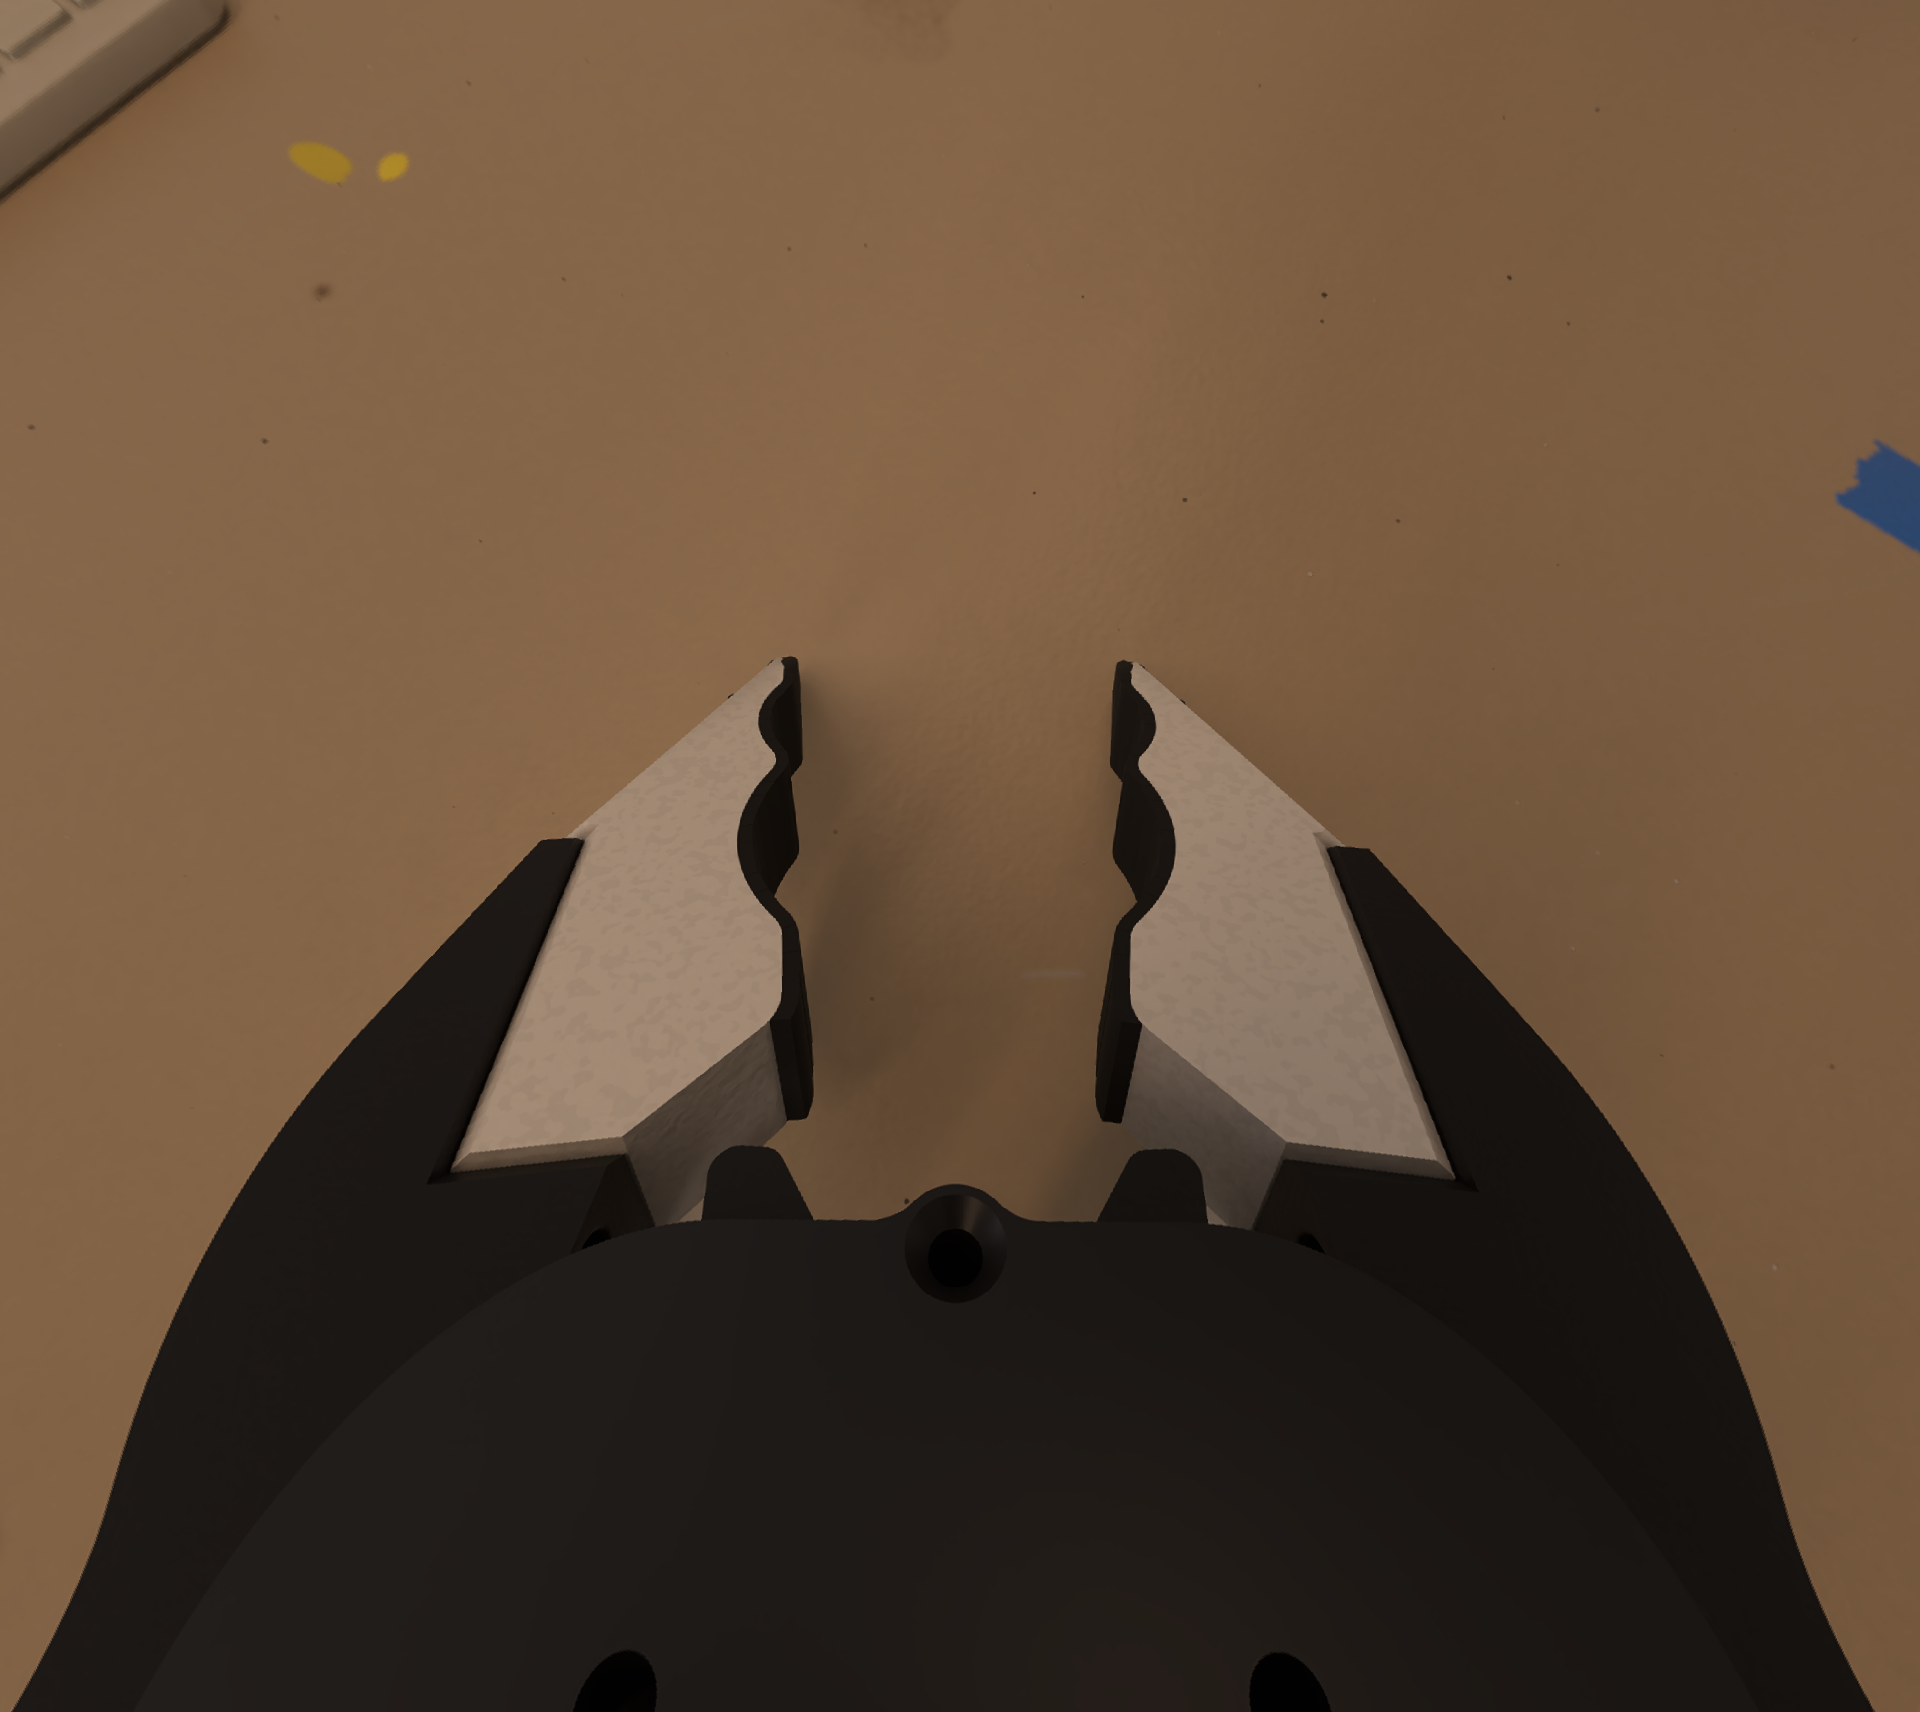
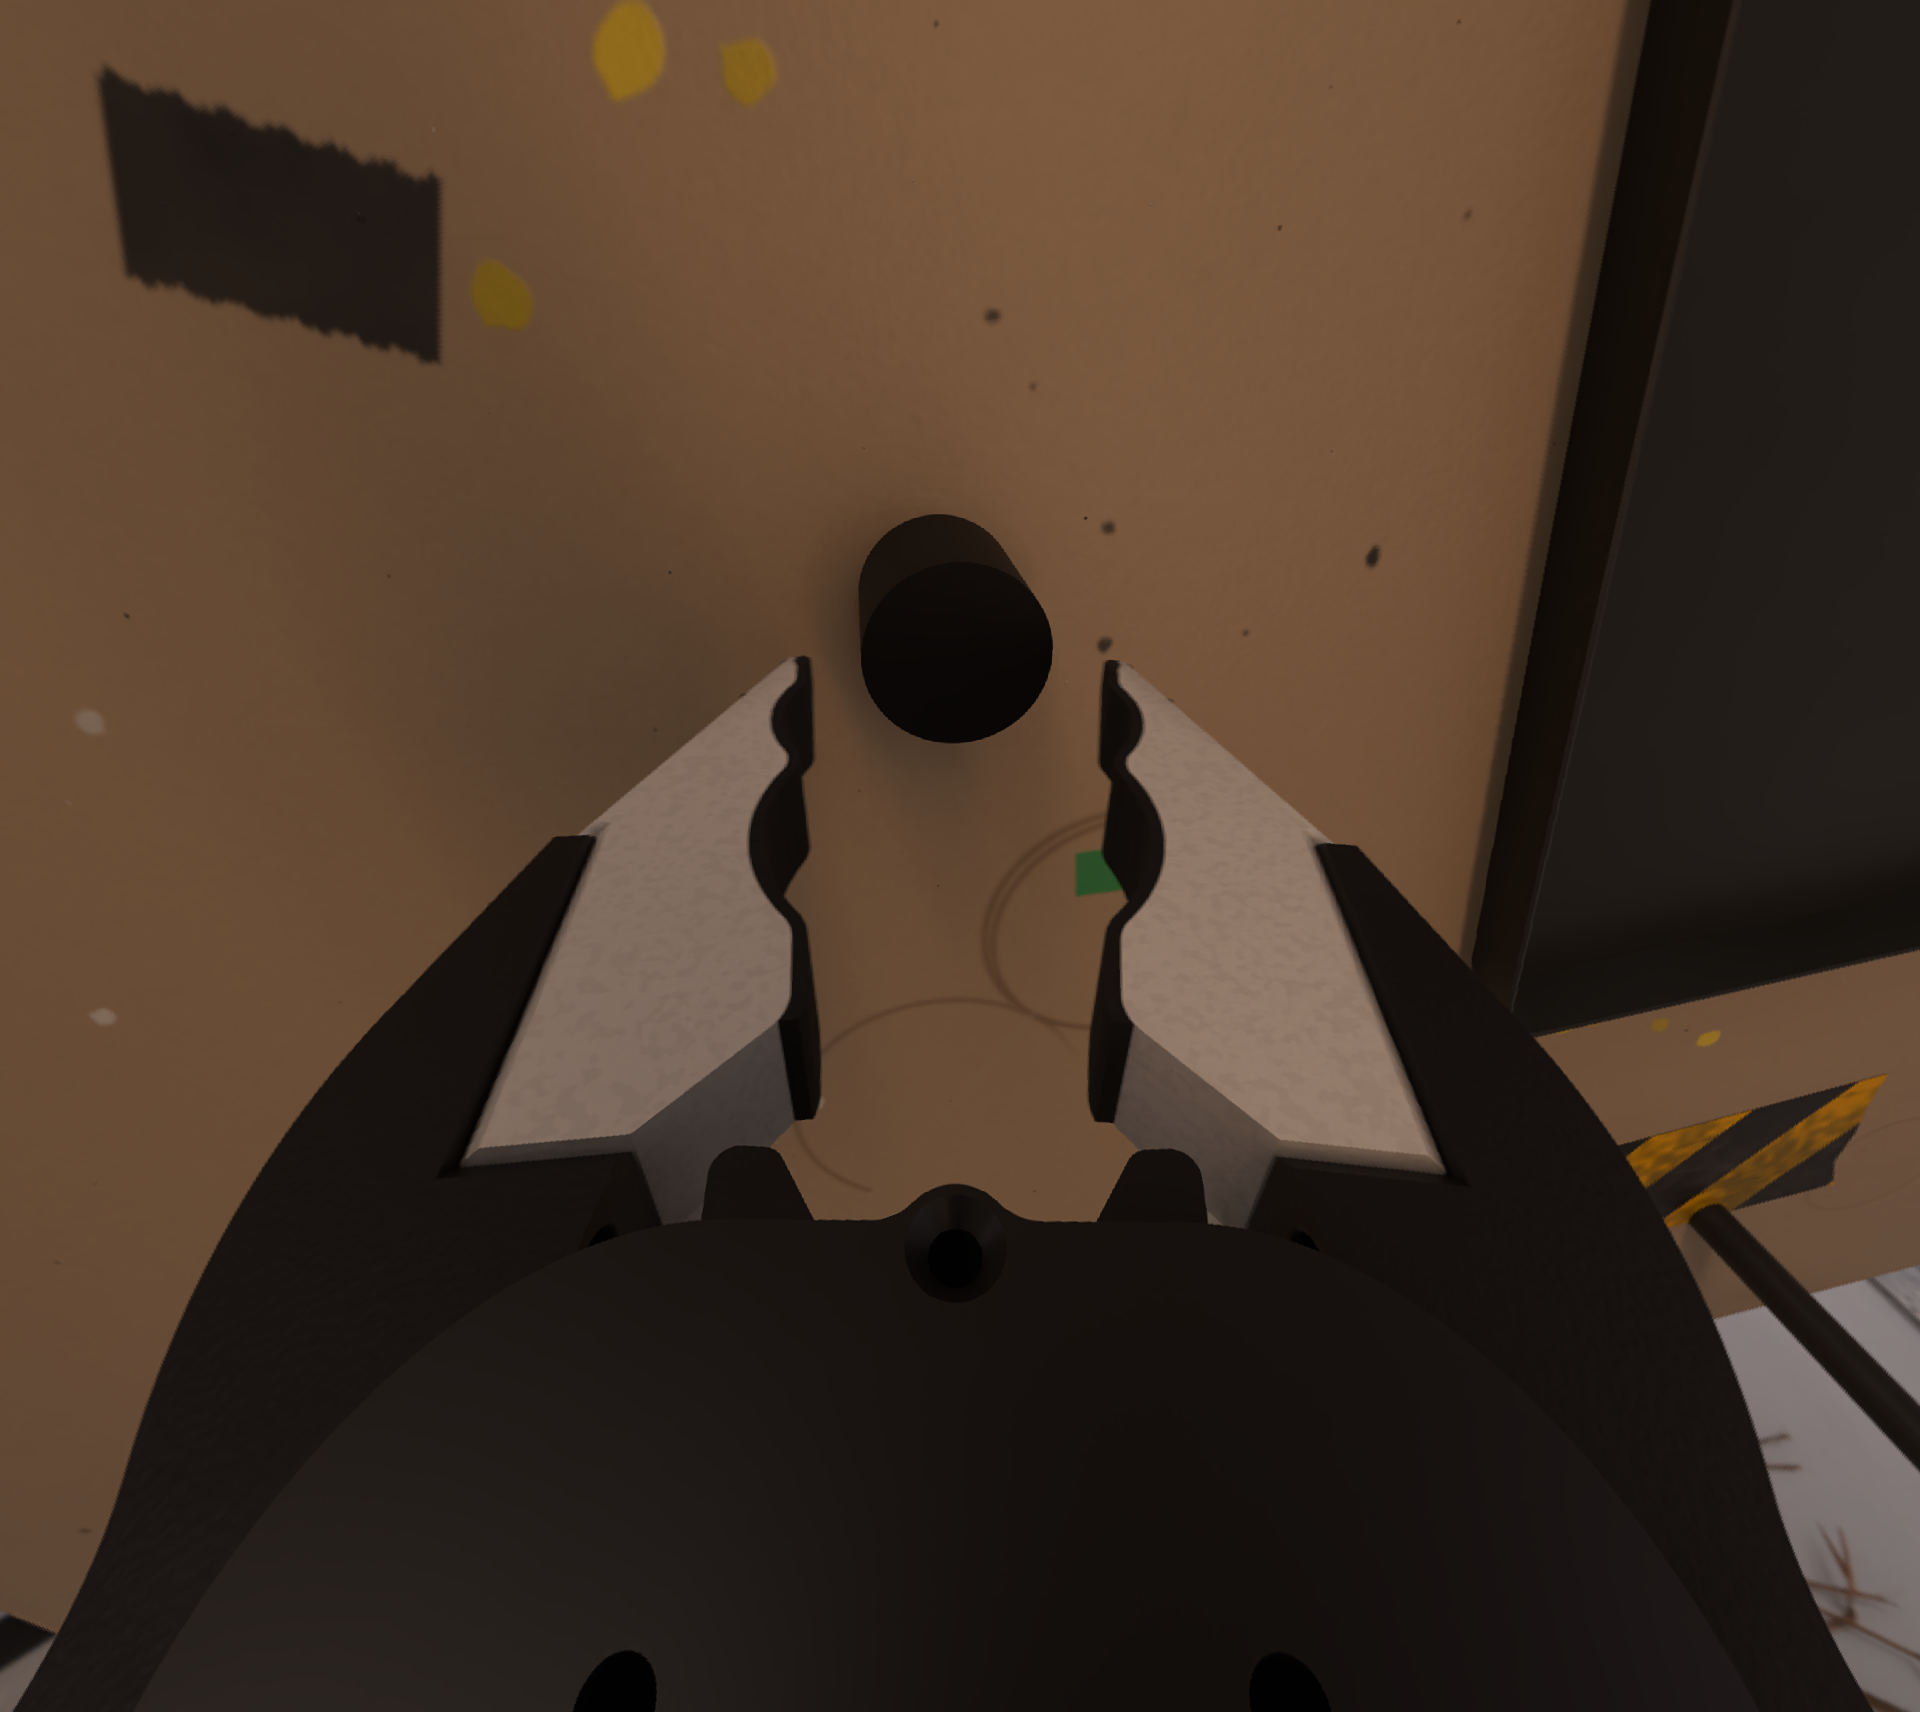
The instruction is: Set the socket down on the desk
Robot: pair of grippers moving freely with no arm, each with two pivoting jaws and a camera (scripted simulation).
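Left gripper (image 1: 956, 675) — jaws parted, nothing between the pale fingers (image 1: 665, 914), whose dark scalloped pads face each other across a clear gap. Right gripper (image 2: 956, 670) — jaws likewise spread and empty, fingers (image 2: 1226, 924) pointing steeply downward, the black body filling the lower view.

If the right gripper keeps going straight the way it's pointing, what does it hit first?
Probably the dark socket, standing just beyond the open right gripper and roughly centred between its fingertips; past it is only the desk.
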